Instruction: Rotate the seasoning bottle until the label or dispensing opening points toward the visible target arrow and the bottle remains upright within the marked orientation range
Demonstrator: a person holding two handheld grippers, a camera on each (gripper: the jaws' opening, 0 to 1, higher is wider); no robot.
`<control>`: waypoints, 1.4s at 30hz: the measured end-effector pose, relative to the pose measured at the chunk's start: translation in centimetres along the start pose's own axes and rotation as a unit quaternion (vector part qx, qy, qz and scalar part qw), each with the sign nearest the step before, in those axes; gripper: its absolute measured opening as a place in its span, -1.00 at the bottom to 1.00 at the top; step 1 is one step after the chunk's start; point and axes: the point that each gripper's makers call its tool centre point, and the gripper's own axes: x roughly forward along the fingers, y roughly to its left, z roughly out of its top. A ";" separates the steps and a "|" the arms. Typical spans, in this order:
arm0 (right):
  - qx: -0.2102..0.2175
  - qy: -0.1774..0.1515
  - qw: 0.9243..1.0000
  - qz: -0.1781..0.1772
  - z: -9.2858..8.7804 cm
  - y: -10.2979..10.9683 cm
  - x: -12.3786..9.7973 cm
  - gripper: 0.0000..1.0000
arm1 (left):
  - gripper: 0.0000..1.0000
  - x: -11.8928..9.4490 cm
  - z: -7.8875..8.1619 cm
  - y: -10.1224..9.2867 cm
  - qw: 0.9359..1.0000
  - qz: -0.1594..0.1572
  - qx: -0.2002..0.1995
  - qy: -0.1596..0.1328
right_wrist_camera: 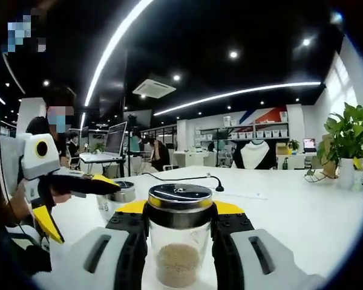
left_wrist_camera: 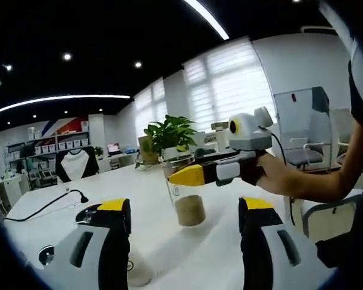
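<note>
Glass seasoning bottle (right_wrist_camera: 179, 238) w/ dark metal cap stands upright on the white desk (right_wrist_camera: 302, 217), granules settled in the bottom third. Right tongs (right_wrist_camera: 179, 241) are clamped on it, jaws pressed against both sides just under the cap. In left gripper view the same bottle (left_wrist_camera: 187, 202) sits mid-desk, right tongs (left_wrist_camera: 187, 175) coming in from the right w/ a hand (left_wrist_camera: 278, 175) behind. Left tongs (left_wrist_camera: 184, 223) hang wide apart, near side of the bottle, not touching it.

Progress: grip is done, bottle upright so far. No target arrow or range marking visible on the desk, and label/opening facing can't be read, so can't tell how much rotation remains. Judging by that, the twist itself looks still to do. Plant (left_wrist_camera: 169, 134) and cable (left_wrist_camera: 45, 206) far off, not in the way.
</note>
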 end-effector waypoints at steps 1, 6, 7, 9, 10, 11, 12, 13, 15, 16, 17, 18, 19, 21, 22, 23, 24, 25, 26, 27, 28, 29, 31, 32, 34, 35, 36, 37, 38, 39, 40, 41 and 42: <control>-0.001 0.000 1.000 0.001 0.0 0.0 0.0 -0.26 | 0.54 0.1 -0.1 -0.1 1.000 -0.001 0.002 0.002; -0.007 0.002 1.000 0.013 0.1 0.7 -0.4 -0.26 | 0.54 0.5 -0.5 -0.4 1.000 -0.008 -0.001 0.006; -0.008 0.002 1.000 0.016 0.1 0.8 -0.5 -0.26 | 0.54 0.6 -0.6 -0.5 1.000 -0.009 -0.001 0.006; -0.006 0.001 1.000 0.023 0.0 1.2 -0.7 -0.26 | 0.54 0.8 -0.8 -0.6 1.000 -0.012 -0.001 0.009; -0.005 0.001 1.000 0.028 0.0 1.3 -0.8 -0.26 | 0.54 0.8 -0.7 -0.8 1.000 -0.015 -0.001 0.007; -0.005 0.006 0.999 0.034 -0.1 1.5 -0.8 -0.26 | 0.54 0.9 -0.7 -0.8 1.000 -0.017 -0.002 0.006; -0.005 0.007 0.999 0.035 -0.1 1.6 -0.9 -0.26 | 0.54 0.9 -0.8 -0.9 1.000 -0.019 -0.003 0.006; -0.009 0.006 0.999 0.038 -0.1 1.8 -1.0 -0.26 | 0.54 1.0 -0.8 -1.0 1.000 -0.020 -0.002 0.008; -0.011 0.008 0.999 0.041 -0.1 2.0 -1.0 -0.26 | 0.54 1.1 -0.9 -1.1 1.000 -0.023 0.001 0.009; -0.012 0.007 0.999 0.043 -0.1 2.1 -1.1 -0.26 | 0.54 1.2 -0.9 -1.1 1.000 -0.024 0.001 0.010; -0.012 0.007 0.999 0.045 -0.1 2.2 -1.1 -0.26 | 0.54 1.3 -1.0 -1.2 1.000 -0.026 0.000 0.010; -0.011 0.006 0.999 0.048 -0.1 2.3 -1.1 -0.26 | 0.54 1.3 -1.0 -1.2 1.000 -0.027 -0.002 0.010; -0.010 0.005 0.999 0.049 0.0 2.3 -1.2 -0.26 | 0.54 1.3 -1.1 -1.2 1.000 -0.028 -0.002 0.011; -0.011 0.004 0.998 0.055 0.1 2.4 -1.2 -0.26 | 0.54 1.4 -1.2 -1.2 1.000 -0.029 -0.001 0.012; -0.013 0.003 0.998 0.058 0.3 2.4 -1.2 -0.26 | 0.54 1.4 -1.3 -1.2 0.999 -0.029 0.000 0.014; -0.016 0.003 0.998 0.061 0.3 2.5 -1.3 -0.26 | 0.54 1.4 -1.3 -1.3 0.999 -0.030 -0.001 0.014; -0.016 0.003 0.998 0.063 0.4 2.3 -1.3 -0.26 | 0.54 1.5 -1.3 -1.3 0.999 -0.031 -0.002 0.015; -0.017 0.003 0.998 0.064 0.5 2.3 -1.3 -0.26 | 0.54 1.5 -1.4 -1.4 0.999 -0.032 -0.002 0.015; -0.019 0.005 0.997 0.069 0.3 2.8 -1.4 -0.26 | 0.54 1.5 -1.4 -1.4 0.999 -0.032 -0.002 0.015; -0.019 0.004 0.997 0.070 0.3 3.1 -1.4 -0.26 | 0.53 1.6 -1.5 -1.5 0.999 -0.033 -0.002 0.016; -0.019 0.004 0.997 0.072 0.3 3.3 -1.4 -0.26 | 0.53 1.6 -1.6 -1.5 0.999 -0.033 -0.003 0.017; -0.020 0.005 0.997 0.076 0.3 3.7 -1.5 -0.26 | 0.53 1.7 -1.6 -1.6 0.999 -0.034 -0.002 0.017; -0.021 0.007 0.996 0.085 0.2 4.4 -1.5 -0.26 | 0.53 1.8 -1.7 -1.7 0.999 -0.035 -0.003 0.018; -0.021 0.007 0.996 0.087 0.1 4.6 -1.5 -0.26 | 0.52 1.8 -1.7 -1.7 0.999 -0.036 -0.003 0.019; -0.019 0.008 0.995 0.096 0.0 5.3 -1.4 -0.26 | 0.50 1.9 -1.8 -1.8 0.999 -0.039 -0.005 0.018; -0.018 0.008 0.995 0.099 -0.1 5.6 -1.4 -0.26 | 0.48 1.9 -1.8 -1.8 0.999 -0.040 -0.005 0.018; -0.017 0.007 0.995 0.103 -0.2 5.9 -1.3 -0.26 | 0.47 1.9 -1.9 -2.2 0.999 -0.049 -0.007 0.016; -0.015 0.008 0.994 0.107 -0.3 6.2 -1.2 -0.26 | 0.46 1.9 -2.0 -2.2 0.998 -0.053 -0.010 0.017; -0.014 0.007 0.994 0.111 -0.3 6.4 -1.2 -0.26 | 0.46 2.0 -2.1 -2.2 0.998 -0.054 -0.011 0.018; -0.010 0.007 0.993 0.117 -0.4 6.6 -1.2 -0.26 | 0.46 2.0 -2.2 -2.3 0.998 -0.055 -0.011 0.019; -0.007 0.007 0.992 0.122 -0.4 6.9 -1.2 -0.26 | 0.46 2.0 -2.3 -2.2 0.998 -0.055 -0.012 0.019; -0.001 0.004 0.992 0.130 -0.4 7.2 -1.1 -0.26 | 0.46 2.0 -2.3 -2.2 0.998 -0.058 -0.012 0.018; 0.001 0.005 0.991 0.135 -0.4 7.5 -1.1 -0.26 | 0.45 2.0 -2.3 -2.2 0.998 -0.064 -0.011 0.017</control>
